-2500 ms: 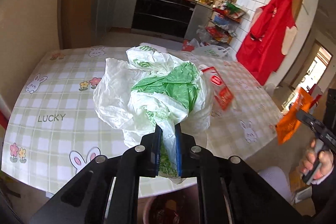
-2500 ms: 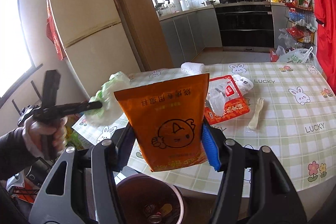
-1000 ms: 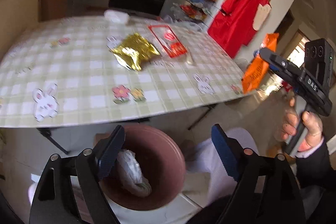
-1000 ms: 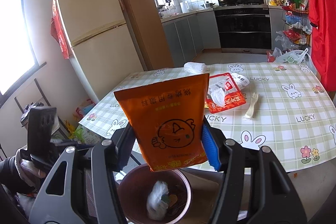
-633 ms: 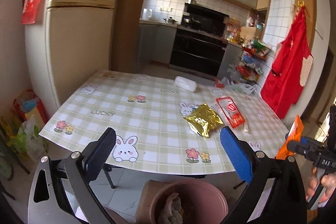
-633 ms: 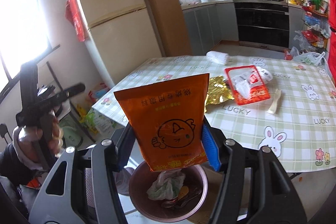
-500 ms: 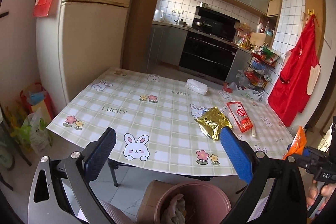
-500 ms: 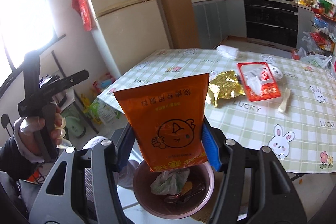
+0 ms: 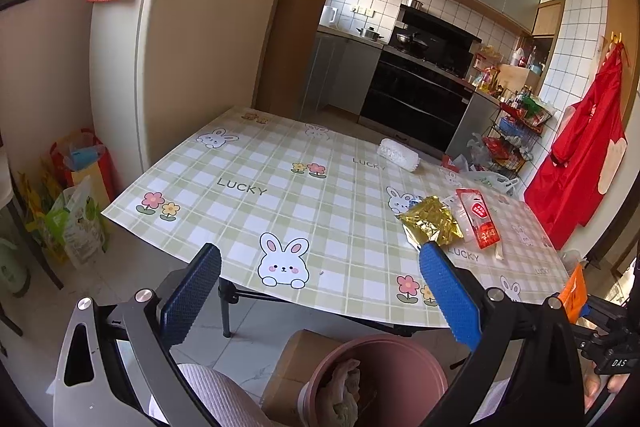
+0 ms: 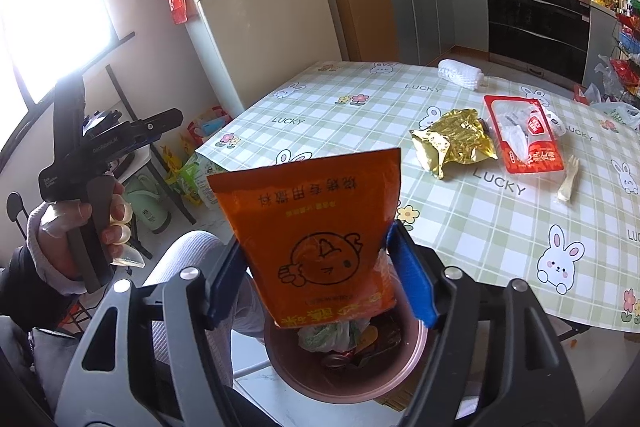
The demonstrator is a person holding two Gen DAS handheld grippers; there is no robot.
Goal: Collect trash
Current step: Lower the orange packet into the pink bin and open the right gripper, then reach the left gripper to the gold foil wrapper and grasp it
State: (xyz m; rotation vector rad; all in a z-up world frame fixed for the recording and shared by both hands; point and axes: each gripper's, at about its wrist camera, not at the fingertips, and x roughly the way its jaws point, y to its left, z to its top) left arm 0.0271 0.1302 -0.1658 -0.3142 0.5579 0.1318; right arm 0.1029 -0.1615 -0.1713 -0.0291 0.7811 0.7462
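Observation:
My right gripper [image 10: 320, 275] is shut on an orange snack pouch [image 10: 320, 235] and holds it upright right above the pink trash bin [image 10: 348, 379], which holds a white-green plastic bag [image 10: 332, 337]. My left gripper [image 9: 320, 291] is open and empty, raised in front of the table's near edge with the bin [image 9: 384, 379] below it. A gold foil bag [image 9: 432, 223] [image 10: 456, 141], a red-and-clear packet [image 9: 478, 223] [image 10: 524, 135] and a pale plastic fork [image 10: 568, 181] lie on the checked table [image 9: 280, 203].
A white roll [image 9: 398, 155] lies at the table's far side. A cardboard box [image 9: 292, 367] stands beside the bin. Bags sit on the floor by the fridge [image 9: 200, 59]. A red apron [image 9: 580, 163] hangs at the right. The kitchen lies behind.
My left gripper let the white-green plastic bag go into the bin, opened and rose to face the table. My right gripper kept the orange pouch and moved over the bin.

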